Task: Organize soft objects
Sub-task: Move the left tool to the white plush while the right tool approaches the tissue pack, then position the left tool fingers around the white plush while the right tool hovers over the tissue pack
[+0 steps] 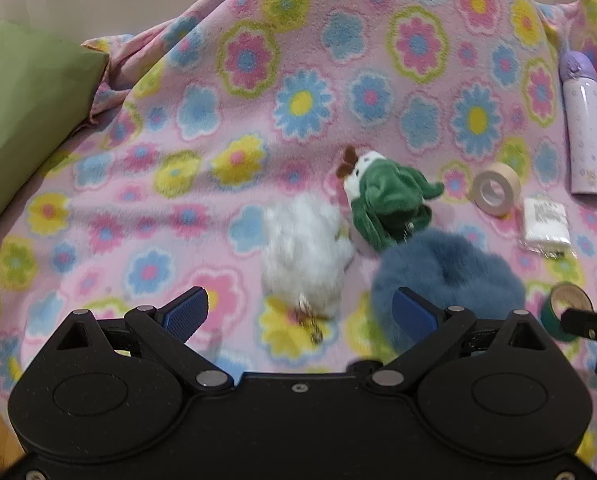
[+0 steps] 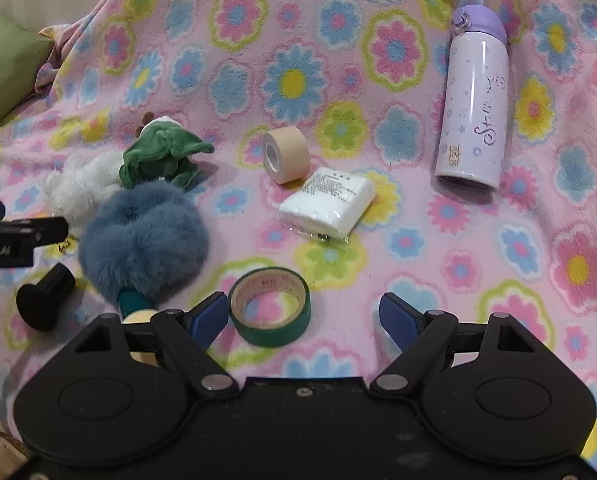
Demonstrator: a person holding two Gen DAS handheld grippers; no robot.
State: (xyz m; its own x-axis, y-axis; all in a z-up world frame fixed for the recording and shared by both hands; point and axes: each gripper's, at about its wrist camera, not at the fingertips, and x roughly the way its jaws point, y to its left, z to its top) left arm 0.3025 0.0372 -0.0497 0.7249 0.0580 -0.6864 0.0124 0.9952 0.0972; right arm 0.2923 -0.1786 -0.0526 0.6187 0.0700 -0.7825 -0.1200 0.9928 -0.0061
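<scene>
Three soft toys lay clustered on the flowered blanket [image 2: 378, 80]: white plush [image 1: 304, 252], green plush [image 1: 386, 200] with its head pointing away, blue fluffy toy [image 2: 142, 240]. Two tape rolls, one bottle [image 2: 474, 96], one white packet [image 2: 328, 202]. Left gripper [image 1: 298, 316] and right gripper [image 2: 304, 318] gaped, holding nothing.

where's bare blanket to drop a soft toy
Widest free patch: the blanket between the green pillow and the white fluffy toy. Also free beyond the toys, toward the far edge. Crowded: the green plush, blue fluffy toy, beige tape, white packet and green tape.
</scene>
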